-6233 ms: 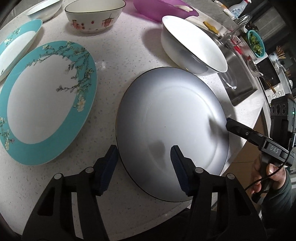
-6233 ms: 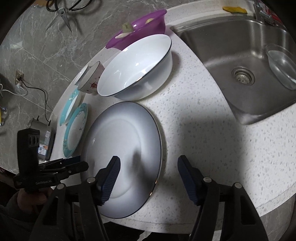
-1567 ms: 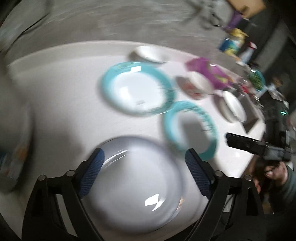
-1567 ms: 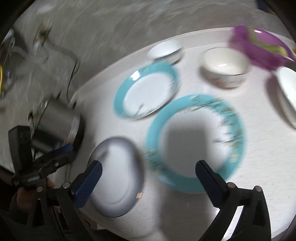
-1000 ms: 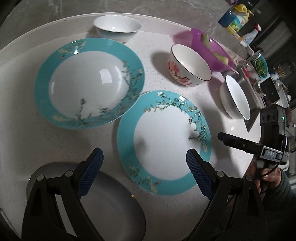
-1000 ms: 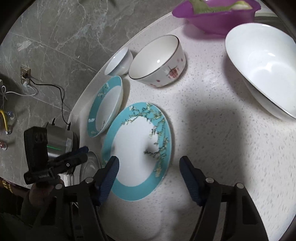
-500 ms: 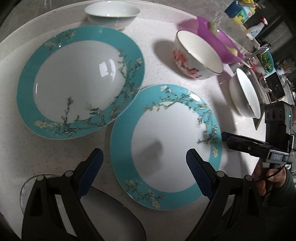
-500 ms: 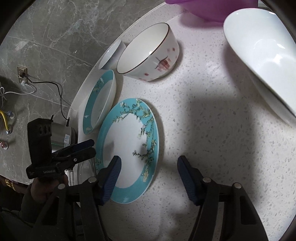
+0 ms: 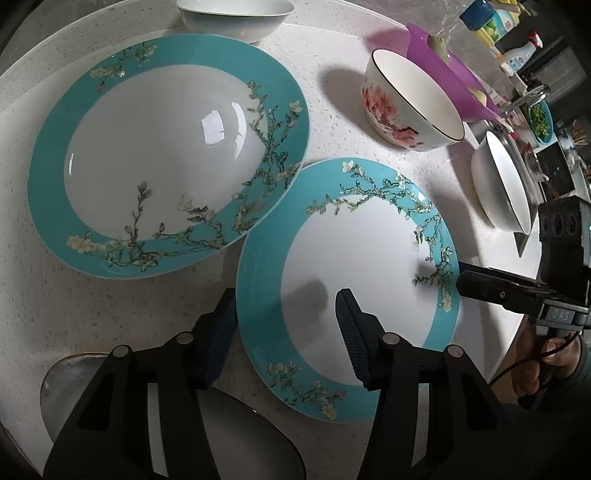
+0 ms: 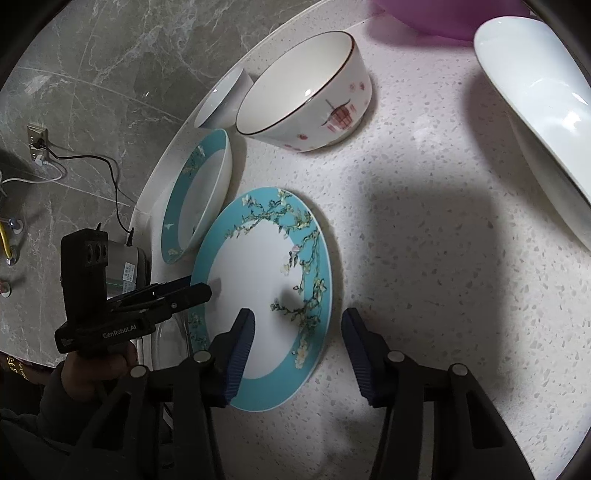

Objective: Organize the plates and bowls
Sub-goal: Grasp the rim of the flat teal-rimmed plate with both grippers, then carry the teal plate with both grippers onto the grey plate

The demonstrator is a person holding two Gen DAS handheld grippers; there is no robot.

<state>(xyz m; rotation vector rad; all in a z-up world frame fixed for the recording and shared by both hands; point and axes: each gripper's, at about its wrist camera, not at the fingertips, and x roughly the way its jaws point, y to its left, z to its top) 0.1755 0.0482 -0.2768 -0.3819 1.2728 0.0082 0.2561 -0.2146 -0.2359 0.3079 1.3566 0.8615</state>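
Note:
A flat teal-rimmed plate (image 9: 354, 280) with blossom branches lies on the white counter, also in the right wrist view (image 10: 258, 291). My left gripper (image 9: 284, 332) is open, its jaws straddling the plate's near-left rim. My right gripper (image 10: 297, 347) is open, its jaws straddling the plate's opposite rim. A deeper teal-rimmed plate (image 9: 162, 162) lies beside it, its rim overlapping the flat plate's edge. A grey plate (image 9: 236, 435) lies under my left gripper. A floral bowl (image 9: 410, 107), a small white bowl (image 9: 232, 14) and a large white bowl (image 9: 502, 184) stand further off.
A purple colander (image 9: 447, 70) stands behind the floral bowl. The sink edge is at the far right of the left wrist view. A steel kettle (image 10: 129, 269) with a cord stands at the counter's left end. The counter's front edge is close below the flat plate.
Both grippers have moved in on the flat teal plate and narrowed their jaws around its opposite rims. Earlier the grey plate was moved to the counter's left end.

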